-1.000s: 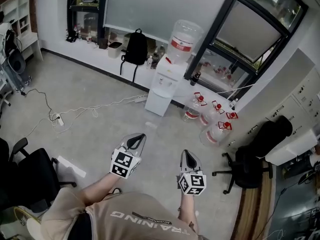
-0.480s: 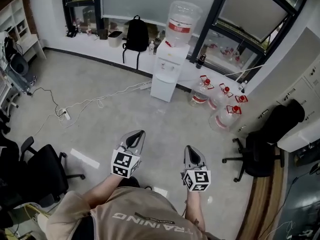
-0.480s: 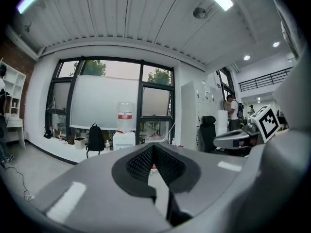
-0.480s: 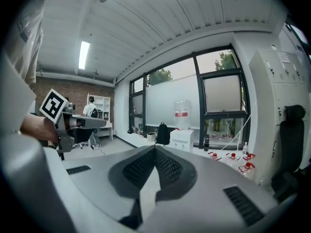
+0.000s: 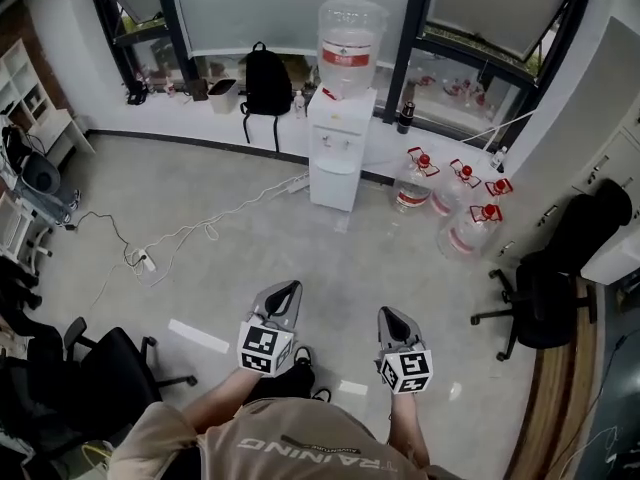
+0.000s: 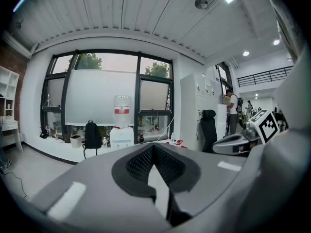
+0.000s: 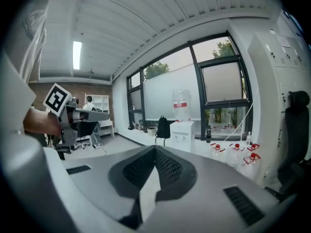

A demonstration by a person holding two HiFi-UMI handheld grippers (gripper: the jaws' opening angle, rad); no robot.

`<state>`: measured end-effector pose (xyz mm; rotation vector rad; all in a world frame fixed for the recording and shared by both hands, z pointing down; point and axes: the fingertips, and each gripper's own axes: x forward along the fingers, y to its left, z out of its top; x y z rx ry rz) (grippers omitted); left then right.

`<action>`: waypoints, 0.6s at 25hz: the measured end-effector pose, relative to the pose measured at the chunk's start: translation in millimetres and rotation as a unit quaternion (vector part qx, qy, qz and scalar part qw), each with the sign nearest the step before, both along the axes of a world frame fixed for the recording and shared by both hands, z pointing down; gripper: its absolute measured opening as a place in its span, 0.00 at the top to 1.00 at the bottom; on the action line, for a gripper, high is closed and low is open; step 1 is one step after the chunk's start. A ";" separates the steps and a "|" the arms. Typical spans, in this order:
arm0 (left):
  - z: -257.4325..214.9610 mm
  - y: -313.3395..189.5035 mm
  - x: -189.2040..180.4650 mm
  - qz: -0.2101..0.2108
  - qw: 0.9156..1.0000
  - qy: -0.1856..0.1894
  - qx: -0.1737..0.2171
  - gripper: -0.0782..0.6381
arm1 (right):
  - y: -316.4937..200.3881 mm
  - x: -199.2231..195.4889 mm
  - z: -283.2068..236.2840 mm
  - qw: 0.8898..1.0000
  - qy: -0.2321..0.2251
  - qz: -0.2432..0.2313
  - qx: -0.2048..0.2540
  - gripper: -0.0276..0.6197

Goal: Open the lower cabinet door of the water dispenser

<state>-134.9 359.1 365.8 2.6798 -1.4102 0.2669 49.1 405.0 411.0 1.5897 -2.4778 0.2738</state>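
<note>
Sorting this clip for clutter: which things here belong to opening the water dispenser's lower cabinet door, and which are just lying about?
Job in hand:
water dispenser
lower cabinet door
left gripper, shut, empty
right gripper, shut, empty

Lying about:
black backpack
spare water jugs
black office chair
power strip

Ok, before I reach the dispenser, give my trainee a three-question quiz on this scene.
1. True or false: the water dispenser already has its lower cabinet door open.
2. In the head view, what sits just left of the dispenser? A) black backpack B) ladder C) red bucket
3. How do the jaws of the left gripper and right gripper stand?
Key: 1 false; 2 A; 3 both shut, holding nothing.
</note>
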 end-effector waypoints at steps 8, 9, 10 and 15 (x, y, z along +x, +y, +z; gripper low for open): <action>-4.3 -68.8 17.1 0.056 0.998 0.023 -0.010 0.88 | -54.9 -12.1 -17.3 1.000 0.015 -0.012 -0.002 0.94; -6.4 -80.9 18.6 0.061 0.998 0.027 -0.008 0.88 | -63.5 -11.3 -19.8 1.000 0.014 -0.006 0.002 0.94; -11.4 -93.1 19.5 0.063 0.997 0.032 -0.001 0.88 | -72.7 -10.5 -21.9 1.000 0.013 0.000 0.006 0.94; -15.0 -129.1 4.0 0.058 0.998 0.028 0.025 0.88 | -107.6 -20.5 -10.9 1.000 0.010 0.011 0.000 0.94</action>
